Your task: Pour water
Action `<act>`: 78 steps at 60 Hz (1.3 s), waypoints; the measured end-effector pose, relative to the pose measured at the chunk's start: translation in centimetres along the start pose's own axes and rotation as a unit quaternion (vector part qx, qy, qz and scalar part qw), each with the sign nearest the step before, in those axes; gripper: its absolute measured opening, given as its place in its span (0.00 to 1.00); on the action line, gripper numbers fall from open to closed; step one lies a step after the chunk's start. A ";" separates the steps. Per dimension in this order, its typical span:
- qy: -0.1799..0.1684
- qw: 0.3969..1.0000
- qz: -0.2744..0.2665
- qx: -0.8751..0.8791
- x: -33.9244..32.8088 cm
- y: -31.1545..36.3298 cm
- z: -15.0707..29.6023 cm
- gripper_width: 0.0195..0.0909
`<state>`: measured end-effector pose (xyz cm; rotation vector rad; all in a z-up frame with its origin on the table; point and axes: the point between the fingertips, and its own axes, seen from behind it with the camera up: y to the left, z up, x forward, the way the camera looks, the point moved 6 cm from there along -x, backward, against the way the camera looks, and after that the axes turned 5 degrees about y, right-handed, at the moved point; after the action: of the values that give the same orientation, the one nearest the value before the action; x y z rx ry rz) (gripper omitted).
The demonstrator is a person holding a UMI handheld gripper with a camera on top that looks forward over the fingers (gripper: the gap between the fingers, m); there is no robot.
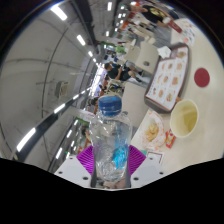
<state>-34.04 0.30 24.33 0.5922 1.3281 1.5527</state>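
Note:
A clear plastic water bottle (110, 145) with a blue cap (110, 104) and a blue label stands between the fingers of my gripper (111, 160). Both purple pads (88, 158) press on its sides, so the gripper is shut on it. The whole scene is tilted: the bottle is lifted and leans over the table. Ahead and to the right of the bottle a pale yellow cup (184, 118) stands on the table, its mouth showing.
A tray (166, 78) with small food items lies beyond the cup. A red dish (203, 76) sits near it, and a printed paper (152, 130) lies between bottle and cup. Ceiling lights and a room with people fill the left and far side.

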 end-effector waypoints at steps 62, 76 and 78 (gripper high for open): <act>-0.033 0.929 -0.055 -0.365 -4.6 0.9 16.0 0.27; -0.024 0.825 -0.173 -0.537 -4.8 -11.2 23.5 0.26; -0.016 0.819 -0.182 -0.544 -4.8 -12.9 23.8 0.27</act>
<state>-7.54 6.14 20.11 -0.3494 0.3097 1.6477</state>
